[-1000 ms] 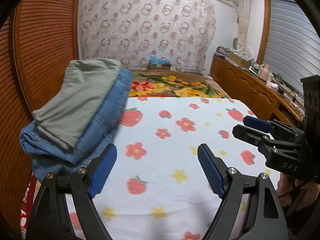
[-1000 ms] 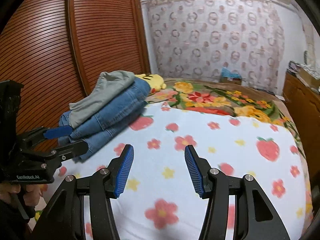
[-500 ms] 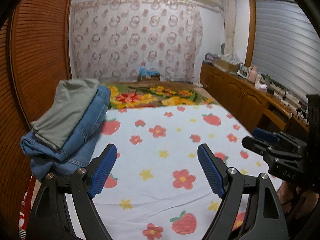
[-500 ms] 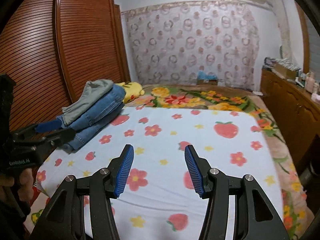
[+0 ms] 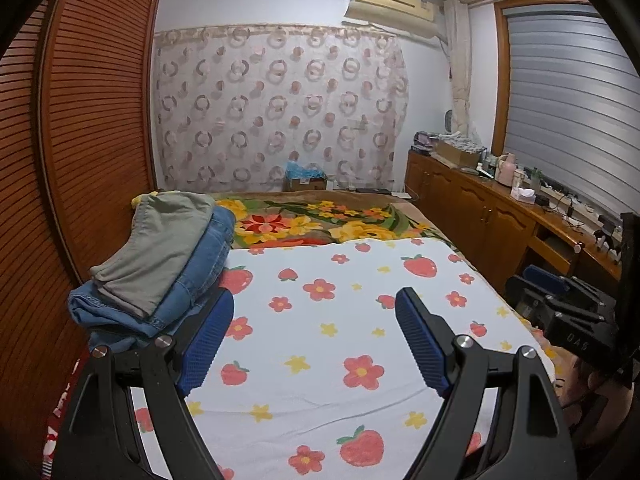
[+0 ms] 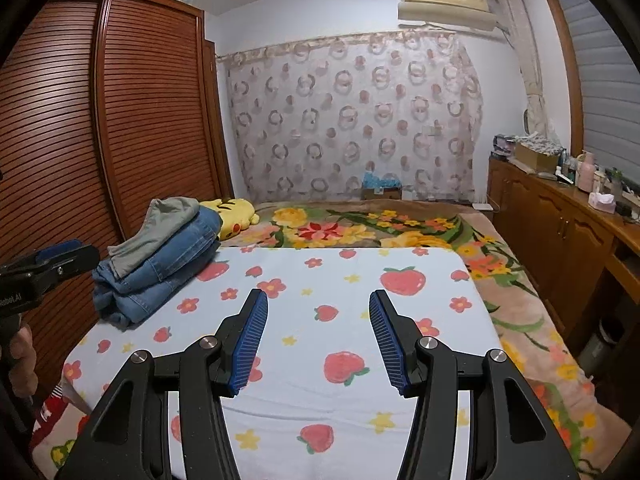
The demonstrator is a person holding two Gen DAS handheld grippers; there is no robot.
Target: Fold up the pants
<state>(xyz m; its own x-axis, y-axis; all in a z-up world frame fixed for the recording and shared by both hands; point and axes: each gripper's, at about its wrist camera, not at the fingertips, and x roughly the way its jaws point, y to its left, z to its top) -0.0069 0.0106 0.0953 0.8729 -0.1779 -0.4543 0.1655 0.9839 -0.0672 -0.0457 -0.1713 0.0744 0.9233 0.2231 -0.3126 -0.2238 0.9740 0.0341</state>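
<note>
Fingers of both grippers (image 5: 314, 340) (image 6: 318, 338) stay wide and empty, pulled farther back from the folded pants (image 5: 160, 264).

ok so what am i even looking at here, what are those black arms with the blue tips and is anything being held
Those are two hand-held grippers, not a robot: a person holds one in each hand, and each carries a wide-angle camera that looks forward along its two fingers. One picture comes from the left gripper, the other from the right gripper. The blue parts are ribbed pads on the fingers. Both grippers are open and hold nothing; each also shows at the edge of the other's picture. Below them is a bed with a strawberry and flower sheet. At its far left corner lies a stack of folded pants: grey-green pants on top of blue jeans. A yellow plush toy lies just behind the stack.
</note>
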